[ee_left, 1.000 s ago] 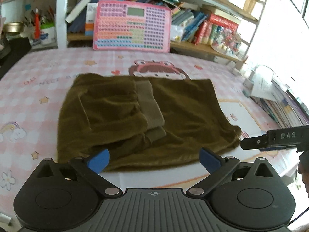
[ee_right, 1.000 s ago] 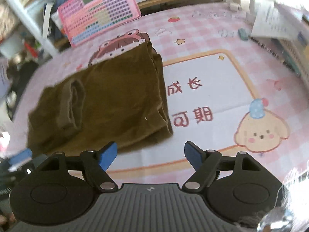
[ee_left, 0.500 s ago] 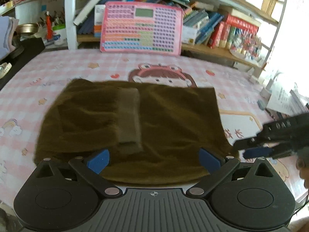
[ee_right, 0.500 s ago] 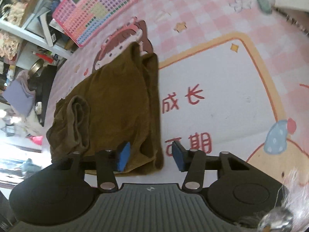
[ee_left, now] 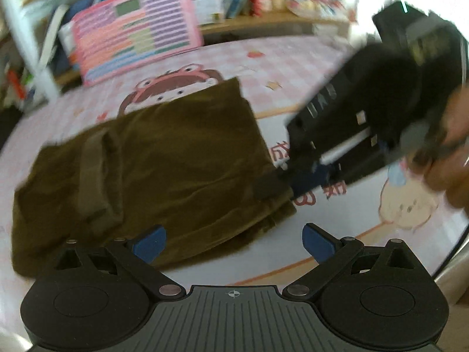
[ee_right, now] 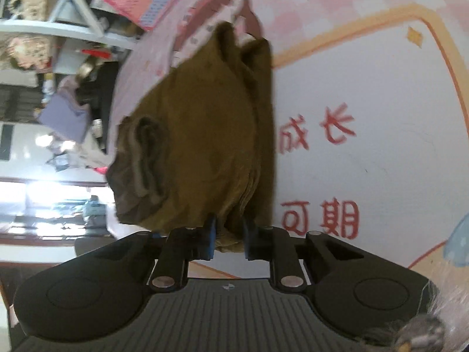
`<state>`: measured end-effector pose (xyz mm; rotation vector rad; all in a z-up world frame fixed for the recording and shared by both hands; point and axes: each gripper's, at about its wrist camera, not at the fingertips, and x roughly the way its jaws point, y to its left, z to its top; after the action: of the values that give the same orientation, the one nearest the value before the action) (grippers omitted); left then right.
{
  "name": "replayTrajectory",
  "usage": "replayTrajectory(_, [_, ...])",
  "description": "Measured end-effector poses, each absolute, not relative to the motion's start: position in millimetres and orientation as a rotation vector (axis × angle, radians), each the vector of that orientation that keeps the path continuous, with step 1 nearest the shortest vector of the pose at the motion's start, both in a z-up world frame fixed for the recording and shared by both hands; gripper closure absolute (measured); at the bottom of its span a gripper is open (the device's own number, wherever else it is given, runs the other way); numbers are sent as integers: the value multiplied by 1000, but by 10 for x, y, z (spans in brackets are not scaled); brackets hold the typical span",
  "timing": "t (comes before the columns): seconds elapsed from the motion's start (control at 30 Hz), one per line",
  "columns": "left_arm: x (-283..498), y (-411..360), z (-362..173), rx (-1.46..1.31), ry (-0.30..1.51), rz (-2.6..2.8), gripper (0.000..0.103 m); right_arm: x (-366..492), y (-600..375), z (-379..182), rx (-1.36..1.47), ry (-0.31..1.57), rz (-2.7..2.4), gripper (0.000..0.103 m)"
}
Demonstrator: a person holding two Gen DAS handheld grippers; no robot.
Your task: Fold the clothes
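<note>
Right gripper [ee_right: 228, 239] closing on the garment [ee_right: 199, 135] corner; left gripper [ee_left: 233, 242] released, holding nothing.
If only the top layer is caught, the folded stack may be pulled apart when lifted.

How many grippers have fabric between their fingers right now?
1. The right gripper is closing on the near corner of the brown garment. The left gripper stands open above the garment's near edge, gripping nothing.

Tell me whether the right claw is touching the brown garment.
Touching. In the right wrist view the right claw has the brown garment's bunched near corner between its closing blue pads, fabric filling the gap between them.
</note>
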<state>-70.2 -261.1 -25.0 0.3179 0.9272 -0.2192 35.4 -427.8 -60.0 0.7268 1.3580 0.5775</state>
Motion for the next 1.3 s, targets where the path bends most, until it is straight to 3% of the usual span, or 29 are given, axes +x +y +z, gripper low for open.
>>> replayTrajectory(0.2, [-558, -2931, -439, 548, 900, -217, 5, 404, -4239, -450, 714, 1338, 638, 86])
replayTrajectory(0.27, [-538, -2989, -478, 590, 878, -216, 14, 413, -4220, -437, 709, 1336, 644, 86])
replayTrajectory(0.3, [-526, -3018, -496, 621, 866, -210, 28, 418, -4220, -434, 707, 1337, 646, 86])
replayTrajectory(0.33, [-515, -3045, -514, 652, 854, -204, 48, 423, -4222, -432, 706, 1338, 648, 87])
replayTrajectory(0.43, [-527, -3121, -563, 746, 815, -212, 71, 440, -4241, -439, 708, 1338, 654, 86])
replayTrajectory(0.5, [-558, -3171, -587, 802, 792, -233, 87, 452, -4260, -415, 706, 1318, 658, 71])
replayTrajectory(0.53, [-560, -3185, -587, 812, 786, -241, 88, 464, -4289, -398, 704, 1302, 652, 61])
replayTrajectory(0.57, [-561, -3180, -570, 804, 779, -243, 89, 479, -4319, -385, 704, 1287, 646, 45])
replayTrajectory(0.6, [-555, -3160, -534, 778, 776, -242, 90, 505, -4354, -389, 715, 1277, 635, 37])
replayTrajectory(0.7, [-525, -3067, -381, 676, 765, -230, 92, 611, -4397, -487, 763, 1297, 617, 27])
replayTrajectory(0.93, [-592, -2937, -99, 513, 750, -221, 92, 881, -4317, -733, 909, 1311, 584, 22])
replayTrajectory(1.03, [-657, -2956, -49, 496, 746, -240, 92, 1027, -4290, -809, 956, 1296, 546, 29])
replayTrajectory(1.1, [-692, -2957, -30, 493, 745, -254, 92, 1118, -4352, -833, 968, 1279, 498, 47])
replayTrajectory(1.3, [-777, -2934, 18, 404, 770, -265, 92, 1209, -4631, -869, 991, 1272, 435, 87])
